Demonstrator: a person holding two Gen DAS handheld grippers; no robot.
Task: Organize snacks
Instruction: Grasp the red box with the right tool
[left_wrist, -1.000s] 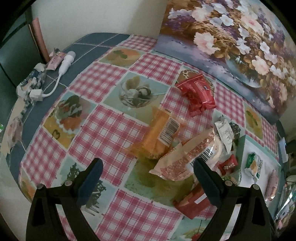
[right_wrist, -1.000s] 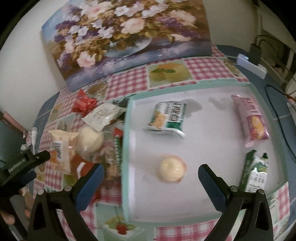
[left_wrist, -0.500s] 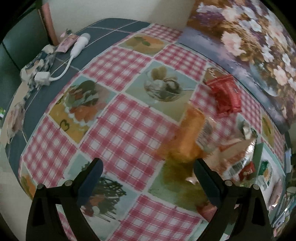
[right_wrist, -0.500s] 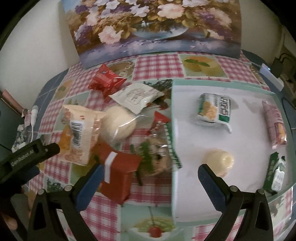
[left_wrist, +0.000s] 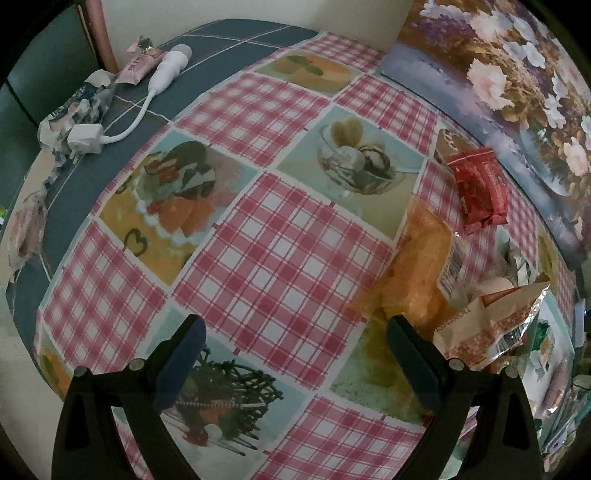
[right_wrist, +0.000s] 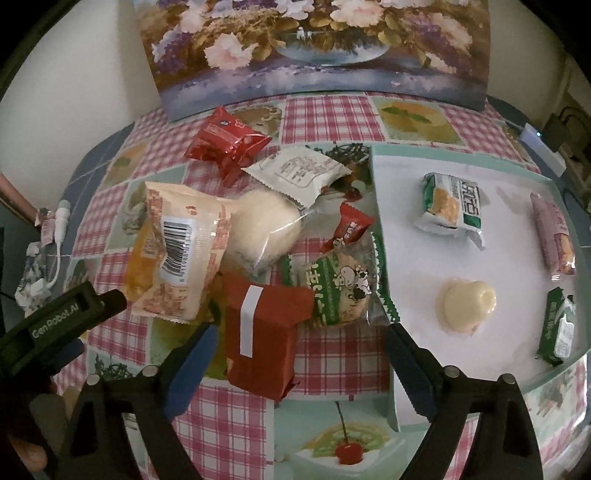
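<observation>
A pile of snacks lies on the checked tablecloth left of a white tray (right_wrist: 388, 236). In the right wrist view my right gripper (right_wrist: 299, 354) is open and empty, just above a red packet (right_wrist: 262, 325) and a green cookie pack (right_wrist: 340, 288). A beige bread pack (right_wrist: 181, 251), a white bun (right_wrist: 258, 229), a white packet (right_wrist: 299, 171) and a red foil pack (right_wrist: 225, 142) lie behind. The tray holds several snacks. My left gripper (left_wrist: 295, 350) is open and empty over bare cloth, left of an orange pack (left_wrist: 421, 273); its body shows in the right wrist view (right_wrist: 62, 317).
A flower painting (right_wrist: 317, 48) leans on the wall behind the table. A white charger and cable (left_wrist: 122, 118), a pink tube (left_wrist: 138, 66) and crumpled wrappers (left_wrist: 74, 114) lie at the table's far left. A power strip (right_wrist: 543, 147) sits at the right edge.
The right gripper has swung left from over the tray to over the snack pile. The left gripper has swung left and lower, so the snacks now sit at its right edge.
</observation>
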